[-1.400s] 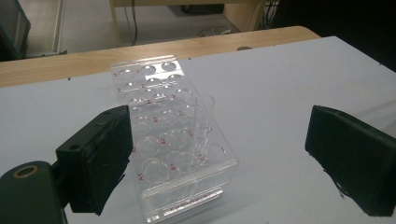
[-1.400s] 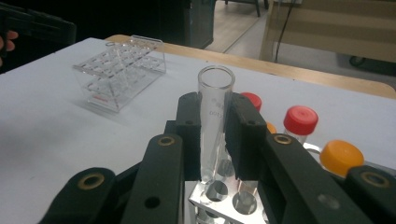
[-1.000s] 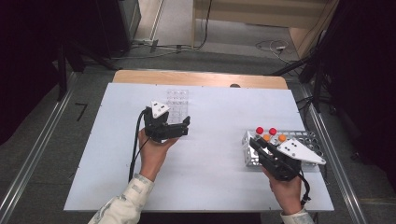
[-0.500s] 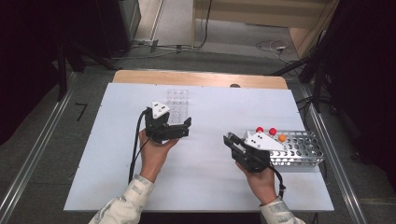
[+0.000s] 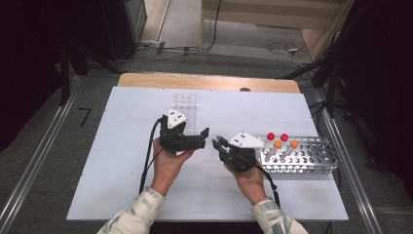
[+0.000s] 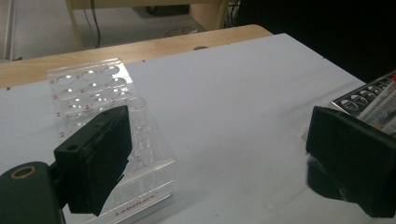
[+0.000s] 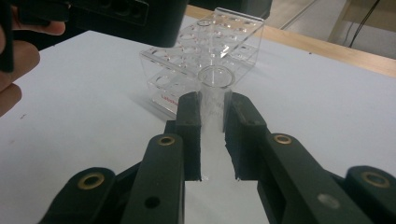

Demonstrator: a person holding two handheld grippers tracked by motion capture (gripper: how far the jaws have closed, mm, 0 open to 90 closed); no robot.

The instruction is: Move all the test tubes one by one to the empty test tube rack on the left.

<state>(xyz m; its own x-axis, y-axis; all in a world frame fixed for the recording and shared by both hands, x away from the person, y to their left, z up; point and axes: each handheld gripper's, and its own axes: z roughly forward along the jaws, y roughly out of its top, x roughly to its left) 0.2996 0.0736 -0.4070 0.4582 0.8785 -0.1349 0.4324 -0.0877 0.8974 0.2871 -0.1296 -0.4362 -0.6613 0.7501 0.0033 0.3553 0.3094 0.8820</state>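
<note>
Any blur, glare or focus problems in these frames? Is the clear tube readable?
High view: soft and low-detail, room edges dark, clear rack nearly washed out on the white table. Left gripper view: near jaws soft, mild glare on the rack's wells. Right gripper view: sharpest; clear tube between the right gripper jaws readable by its rim.

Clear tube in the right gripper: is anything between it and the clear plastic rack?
Partly. The right gripper is shut on the open-topped clear tube. The clear rack lies beyond it across bare white table, but the left gripper and its hand hang close beside that path, near the rack's side.
</note>
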